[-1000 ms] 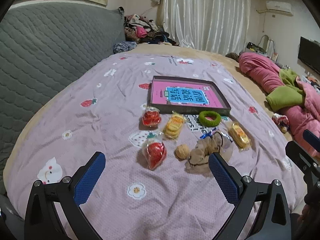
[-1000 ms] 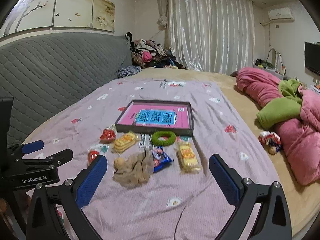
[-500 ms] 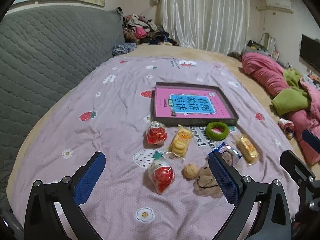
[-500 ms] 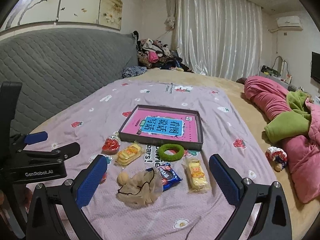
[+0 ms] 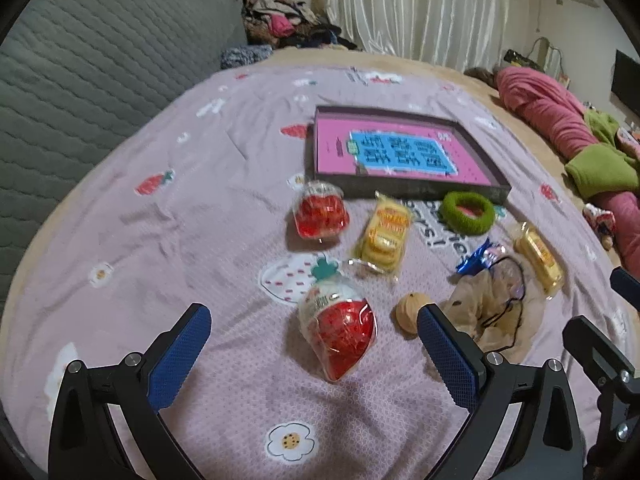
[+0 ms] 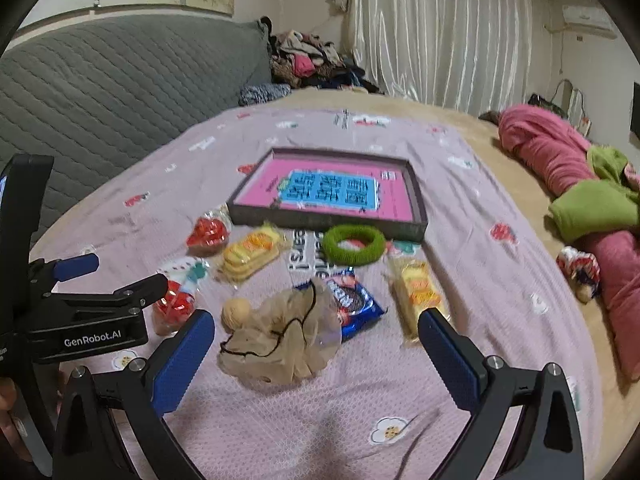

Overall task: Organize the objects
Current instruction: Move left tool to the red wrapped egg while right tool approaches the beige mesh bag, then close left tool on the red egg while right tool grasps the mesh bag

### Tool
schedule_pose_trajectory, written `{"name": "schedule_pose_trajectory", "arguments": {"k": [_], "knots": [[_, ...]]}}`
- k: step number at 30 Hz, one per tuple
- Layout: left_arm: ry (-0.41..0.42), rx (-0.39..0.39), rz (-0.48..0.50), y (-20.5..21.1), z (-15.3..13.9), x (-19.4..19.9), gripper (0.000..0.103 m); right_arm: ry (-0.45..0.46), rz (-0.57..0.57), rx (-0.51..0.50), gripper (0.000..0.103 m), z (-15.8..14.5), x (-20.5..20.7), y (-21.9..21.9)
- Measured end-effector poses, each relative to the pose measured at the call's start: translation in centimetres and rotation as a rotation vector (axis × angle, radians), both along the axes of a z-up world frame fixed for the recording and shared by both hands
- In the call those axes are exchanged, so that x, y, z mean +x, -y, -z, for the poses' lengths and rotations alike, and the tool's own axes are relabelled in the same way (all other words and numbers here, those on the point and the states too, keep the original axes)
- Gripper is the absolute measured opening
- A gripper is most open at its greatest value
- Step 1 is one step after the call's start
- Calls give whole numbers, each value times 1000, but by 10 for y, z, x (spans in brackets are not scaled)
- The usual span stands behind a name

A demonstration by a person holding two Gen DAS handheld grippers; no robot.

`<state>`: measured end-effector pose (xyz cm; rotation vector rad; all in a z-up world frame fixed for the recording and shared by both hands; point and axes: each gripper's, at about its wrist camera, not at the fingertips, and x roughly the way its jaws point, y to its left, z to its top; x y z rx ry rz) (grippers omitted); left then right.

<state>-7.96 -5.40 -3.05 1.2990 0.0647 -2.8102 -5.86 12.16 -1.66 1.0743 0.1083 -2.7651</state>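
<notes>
While nothing sits in the tray (image 5: 404, 192) yet, sorting looks unstarted | left gripper (image 5: 312, 344) spread wide, empty, over red bag (image 5: 340, 332) | right gripper (image 6: 316, 344) spread, empty, over mesh pouch (image 6: 276, 344) | walnut (image 5: 412, 308), biscuits (image 5: 386, 236), Oreo (image 6: 354, 304), green ring (image 5: 467, 212) lie just short of the tray.

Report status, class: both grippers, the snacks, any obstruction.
Left gripper open, empty. Right gripper open, empty. Snacks loose before tray. Beige stocking draped over blue packet.
</notes>
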Motion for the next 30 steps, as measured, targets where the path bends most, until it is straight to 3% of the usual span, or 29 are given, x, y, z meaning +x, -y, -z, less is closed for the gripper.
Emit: {"name": "schedule_pose_trajectory", "arguments": {"k": [13,23,27,30], "knots": [[45,2,19,0,32,-20,103,94,60,28,103,45,-29,2],[70,18,13,6,51,-32,100,115,85,75,102,62,-38,8],[78,19,31,0,54,-37,96,118,98,52,90,63,-42,8],[100,44,37,-1,59,-41,83,147,86,47,82,68,-47,11]]}}
